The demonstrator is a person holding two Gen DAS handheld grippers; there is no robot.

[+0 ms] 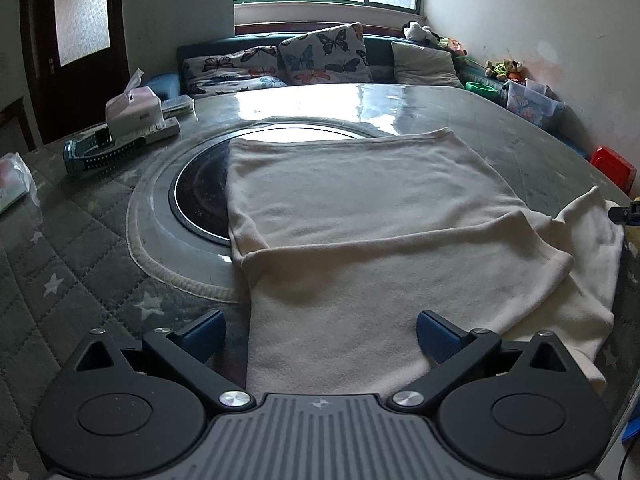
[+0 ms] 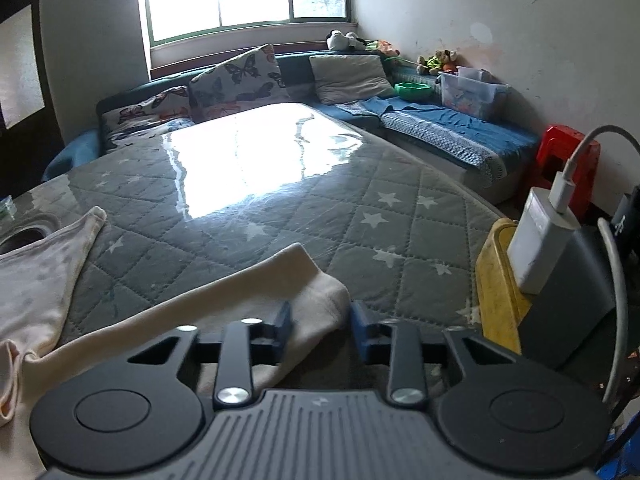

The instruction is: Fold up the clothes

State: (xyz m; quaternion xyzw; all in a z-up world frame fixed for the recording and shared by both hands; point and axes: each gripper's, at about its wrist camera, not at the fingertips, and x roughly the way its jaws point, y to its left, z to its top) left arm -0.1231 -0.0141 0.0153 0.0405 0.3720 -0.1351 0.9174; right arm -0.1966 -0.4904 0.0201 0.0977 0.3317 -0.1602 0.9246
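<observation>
A cream garment [image 1: 360, 216] lies spread on the quilted star-pattern table [image 1: 72, 248], with one sleeve folded across its body. My left gripper [image 1: 320, 336] is open, its blue fingers wide apart over the garment's near edge. In the right wrist view the garment's other sleeve [image 2: 256, 292] stretches across the table toward the right. My right gripper [image 2: 320, 322] is open, its fingers partly closed either side of the sleeve's cuff end [image 2: 324, 300]. The garment body [image 2: 36, 280] shows at the left.
A round dark inset [image 1: 200, 196] sits in the table, partly under the garment. A tissue box [image 1: 132, 108], a teal fly swatter [image 1: 100, 152] and a plastic bag [image 1: 12, 184] lie at the left. A yellow object with a charger [image 2: 540, 240] stands at the right edge.
</observation>
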